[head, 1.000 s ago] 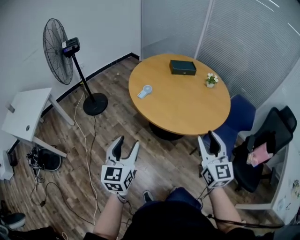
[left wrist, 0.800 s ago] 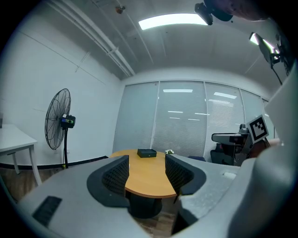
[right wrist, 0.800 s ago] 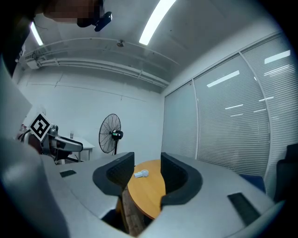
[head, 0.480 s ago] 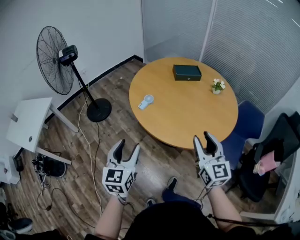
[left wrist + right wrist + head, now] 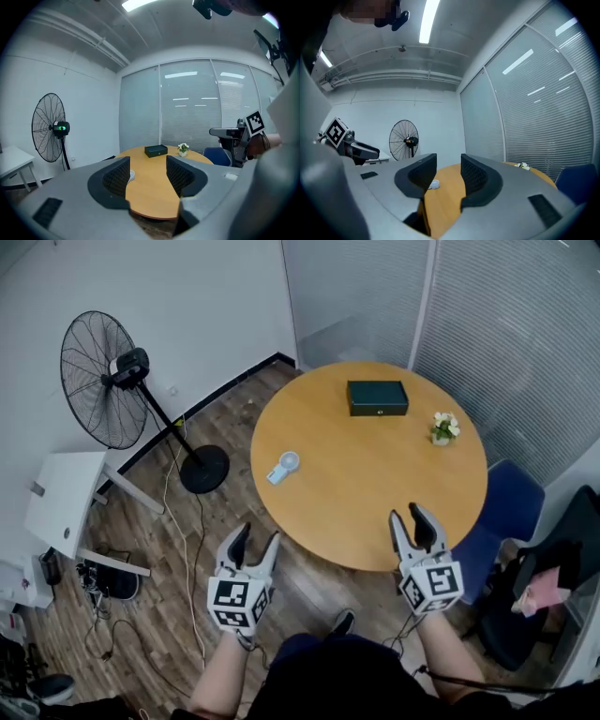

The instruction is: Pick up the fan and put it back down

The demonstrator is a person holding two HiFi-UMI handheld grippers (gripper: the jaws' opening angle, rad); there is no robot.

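A small white hand-held fan [image 5: 281, 467] lies on the left part of the round wooden table [image 5: 375, 493]. It shows past the left gripper's left finger [image 5: 131, 175] and between the right gripper's jaws, far off [image 5: 434, 184]. My left gripper [image 5: 256, 533] is open over the floor, just short of the table's near edge. My right gripper [image 5: 407, 514] hangs over the table's near rim. Its jaws have just been closing a little, stand open and hold nothing. A tall black pedestal fan [image 5: 103, 381] stands on the floor to the left.
A dark green box [image 5: 377, 397] and a small flower pot [image 5: 442, 428] sit at the table's far side. A white desk [image 5: 66, 502] and cables [image 5: 183, 549] are on the left. A blue chair [image 5: 511, 502] and a black chair [image 5: 562, 549] stand at the right.
Both grippers have moved forward towards the table. The right one now reaches over its near edge, with its jaws slightly narrower. The table and both fans have not moved.
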